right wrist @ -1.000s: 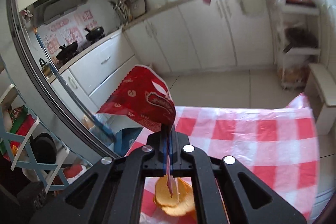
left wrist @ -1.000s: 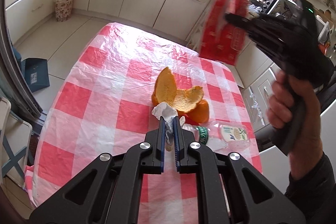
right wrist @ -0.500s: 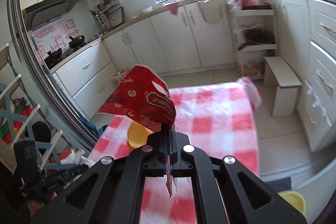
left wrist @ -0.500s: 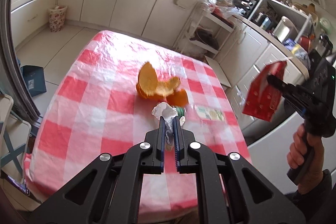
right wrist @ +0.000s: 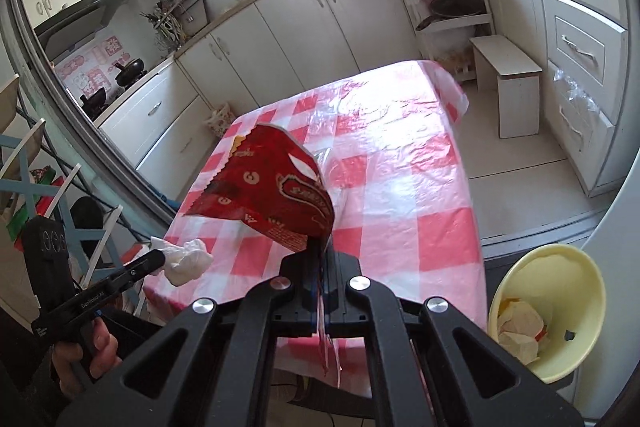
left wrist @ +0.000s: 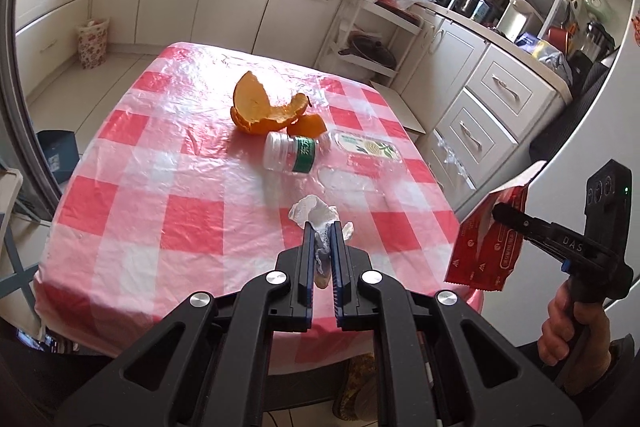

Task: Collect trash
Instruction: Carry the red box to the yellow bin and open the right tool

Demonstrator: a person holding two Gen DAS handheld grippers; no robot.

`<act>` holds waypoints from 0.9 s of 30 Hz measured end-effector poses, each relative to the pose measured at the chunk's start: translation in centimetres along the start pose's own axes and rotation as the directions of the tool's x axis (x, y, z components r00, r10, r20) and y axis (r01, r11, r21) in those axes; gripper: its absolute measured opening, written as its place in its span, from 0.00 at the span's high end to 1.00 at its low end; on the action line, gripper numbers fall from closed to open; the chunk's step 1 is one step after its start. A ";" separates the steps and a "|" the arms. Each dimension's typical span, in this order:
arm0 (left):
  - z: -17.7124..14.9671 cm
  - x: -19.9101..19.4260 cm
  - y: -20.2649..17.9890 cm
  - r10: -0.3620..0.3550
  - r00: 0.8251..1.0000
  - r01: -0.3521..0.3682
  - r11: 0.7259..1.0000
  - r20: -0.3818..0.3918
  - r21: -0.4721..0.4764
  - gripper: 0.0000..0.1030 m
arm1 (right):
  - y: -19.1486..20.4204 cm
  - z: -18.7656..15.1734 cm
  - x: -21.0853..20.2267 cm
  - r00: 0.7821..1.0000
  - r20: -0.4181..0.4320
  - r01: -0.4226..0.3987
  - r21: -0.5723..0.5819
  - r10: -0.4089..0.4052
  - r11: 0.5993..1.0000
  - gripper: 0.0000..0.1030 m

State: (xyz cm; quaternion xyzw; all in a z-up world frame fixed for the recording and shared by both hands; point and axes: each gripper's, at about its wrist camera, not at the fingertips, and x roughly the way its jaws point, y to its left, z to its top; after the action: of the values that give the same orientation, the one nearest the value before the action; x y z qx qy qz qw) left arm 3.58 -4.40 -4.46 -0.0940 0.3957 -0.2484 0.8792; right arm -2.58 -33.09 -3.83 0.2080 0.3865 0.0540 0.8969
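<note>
Because the red bag [right wrist: 276, 195] is big and floppy and the right claw [right wrist: 320, 263] pinches only its bottom edge, it could catch the rim of the yellow bin [right wrist: 576, 267] and flop out onto the floor. Thin, shiny plastic like that could also slide out of the pinch if the hand swings fast. The left claw [left wrist: 322, 247] is squeezed tight on a white tissue [left wrist: 314, 213], and part of it sticks out past the tips, so a bit could tear off or drop on the way. The bin sits low by the table's near corner, on the right side, so the left hand has the longer trip. If both claws go for the bin at once, they could bump each other.

Both claws point forward and down over the near edge of the table [left wrist: 192, 227]. The right hand [left wrist: 572, 327] holds its claw out past the table's right side, with the bag hanging in the air, close to the bin but not over it. The left claw is nearer the middle of the near edge, holding the tissue up off the cloth.

Still on the table are orange peel [left wrist: 268, 107], a small bottle [left wrist: 292, 155] lying on its side and a clear wrapper [left wrist: 366, 147].
</note>
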 end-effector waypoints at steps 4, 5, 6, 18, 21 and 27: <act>-0.5 -0.1 0.1 0.008 1.000 -0.008 1.000 -0.002 0.000 0.93 | 0.9 -0.2 0.0 1.000 0.006 -0.020 -0.014 0.020 1.000 0.97; -0.6 -0.1 0.2 0.009 1.000 -0.009 1.000 -0.002 -0.003 0.93 | 1.0 -0.3 0.1 1.000 0.006 -0.023 -0.019 0.023 1.000 0.97; -0.7 -0.2 0.3 0.011 1.000 -0.011 1.000 -0.002 -0.006 0.93 | 1.2 -0.4 0.1 1.000 0.005 -0.024 -0.023 0.024 0.999 0.97; -0.7 0.1 -0.1 -0.005 1.000 0.005 1.000 -0.001 0.000 0.93 | 1.0 -1.0 0.4 1.000 -0.002 -0.021 -0.022 0.021 1.000 0.97; -0.7 0.1 -0.2 -0.005 1.000 0.005 1.000 -0.002 0.000 0.93 | 1.1 -1.0 0.5 1.000 -0.005 -0.021 -0.026 0.021 0.999 0.97; -0.7 0.1 -0.2 -0.004 1.000 0.004 1.000 -0.001 0.001 0.93 | 1.1 -1.1 0.5 1.000 -0.005 -0.021 -0.026 0.021 0.999 0.97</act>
State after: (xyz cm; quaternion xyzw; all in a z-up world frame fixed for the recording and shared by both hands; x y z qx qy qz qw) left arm 3.09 -4.57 -4.91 -0.0943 0.3958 -0.2501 0.8786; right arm -2.91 -31.58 -4.36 0.2003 0.3856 0.0688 0.8980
